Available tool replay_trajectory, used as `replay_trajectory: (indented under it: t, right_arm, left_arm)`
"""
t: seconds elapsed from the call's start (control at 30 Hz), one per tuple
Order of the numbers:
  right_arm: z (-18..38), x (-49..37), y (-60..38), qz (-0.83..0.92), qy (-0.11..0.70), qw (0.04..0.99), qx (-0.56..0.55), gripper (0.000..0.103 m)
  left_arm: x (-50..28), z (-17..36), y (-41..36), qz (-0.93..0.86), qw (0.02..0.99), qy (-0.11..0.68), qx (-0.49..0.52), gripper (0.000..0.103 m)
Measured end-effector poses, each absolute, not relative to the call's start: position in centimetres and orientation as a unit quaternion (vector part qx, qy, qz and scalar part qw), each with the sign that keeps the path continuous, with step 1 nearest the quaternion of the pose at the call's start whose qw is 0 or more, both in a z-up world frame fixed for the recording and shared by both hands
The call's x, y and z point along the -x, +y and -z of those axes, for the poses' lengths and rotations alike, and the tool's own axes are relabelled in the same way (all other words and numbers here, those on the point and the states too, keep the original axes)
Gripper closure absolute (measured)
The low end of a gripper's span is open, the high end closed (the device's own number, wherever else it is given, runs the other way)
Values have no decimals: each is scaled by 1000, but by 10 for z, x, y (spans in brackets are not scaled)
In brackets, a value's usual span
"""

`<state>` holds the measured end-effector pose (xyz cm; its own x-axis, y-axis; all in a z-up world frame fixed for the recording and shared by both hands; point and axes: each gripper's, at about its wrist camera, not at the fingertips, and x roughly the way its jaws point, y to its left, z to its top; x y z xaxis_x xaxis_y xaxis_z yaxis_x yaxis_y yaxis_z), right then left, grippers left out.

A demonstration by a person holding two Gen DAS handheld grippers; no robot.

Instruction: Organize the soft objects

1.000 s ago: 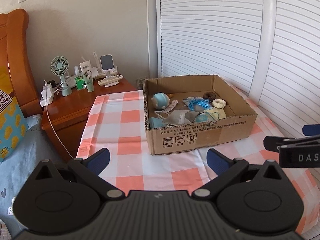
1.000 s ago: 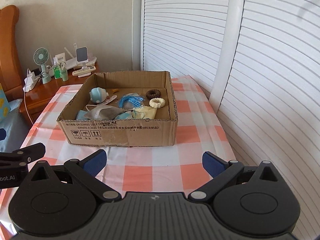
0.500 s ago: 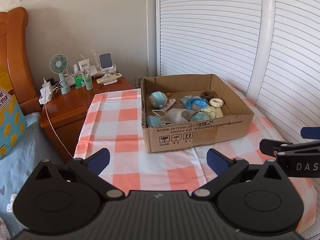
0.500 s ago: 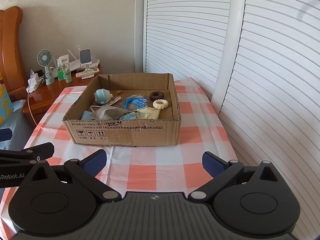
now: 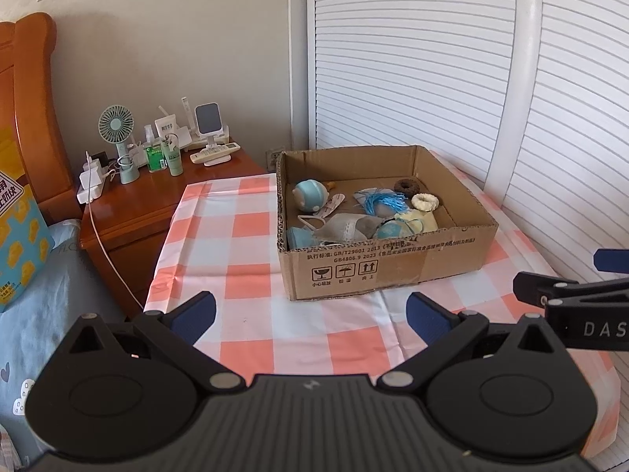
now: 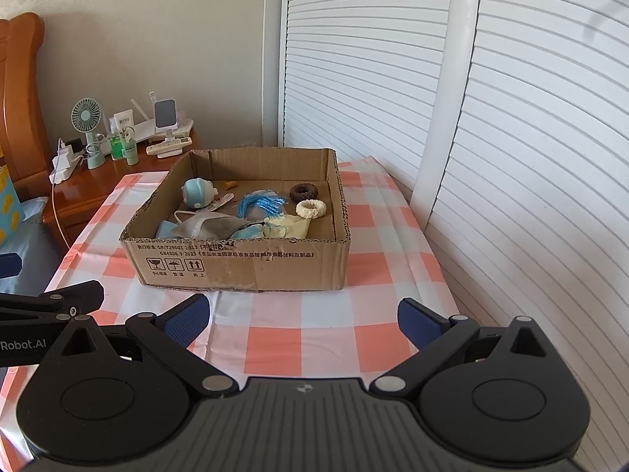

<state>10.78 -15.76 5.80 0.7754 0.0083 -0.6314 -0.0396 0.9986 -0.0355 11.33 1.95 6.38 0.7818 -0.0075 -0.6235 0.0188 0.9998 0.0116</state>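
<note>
Cardboard box (image 6: 240, 263) ahead on checked table (image 6: 298, 338) | nightstand (image 5: 157, 204) far left | left gripper (image 5: 310, 312), right gripper (image 6: 302, 314) spread, empty

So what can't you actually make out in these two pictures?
- Box floor nearest the cameras: hidden by its front wall, both views.
- Blue masks: partly under the grey mask; count unclear.
- Right tool: cut off by the left view's edge.
- Bottle labels: too small to read.

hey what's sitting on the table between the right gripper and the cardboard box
Nothing. In the right wrist view, only bare checked tablecloth lies between the open right gripper and the cardboard box.
</note>
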Motion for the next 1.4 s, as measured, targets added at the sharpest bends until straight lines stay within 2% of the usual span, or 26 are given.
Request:
replay_trajectory:
  t: [1.4]
  right_arm:
    - [-60,-106,-157,-10,331,943,33,0]
  left_arm:
    - [-113,-64,17,8,943,334,-7,1]
